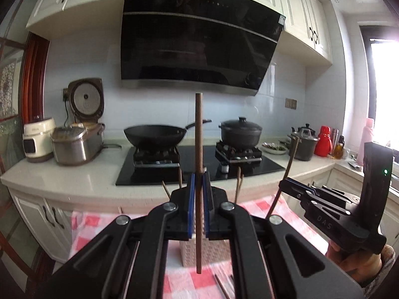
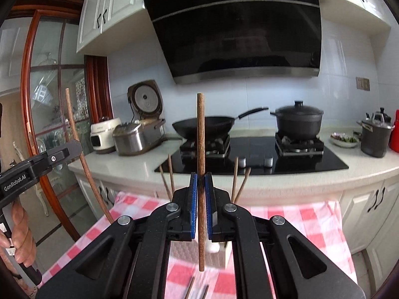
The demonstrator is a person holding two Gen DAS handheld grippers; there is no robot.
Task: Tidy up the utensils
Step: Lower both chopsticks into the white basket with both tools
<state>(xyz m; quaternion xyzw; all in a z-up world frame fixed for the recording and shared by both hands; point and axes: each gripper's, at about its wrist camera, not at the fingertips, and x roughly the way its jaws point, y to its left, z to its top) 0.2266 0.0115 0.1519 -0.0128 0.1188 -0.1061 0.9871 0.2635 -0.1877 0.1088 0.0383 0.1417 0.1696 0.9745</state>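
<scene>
Chopsticks were the job, and it looked partly done. Nearest, the left gripper was clenched on one upright chopstick, and the right gripper was clamped on another chopstick, also upright. Both pointed roughly level, side by side, above the red checked cloth. Below them stood a white woven holder with several chopsticks already inside; two or so more, blurred, seemed to lie loose on the cloth. Beyond were the counter, a wok and a lidded pot.
</scene>
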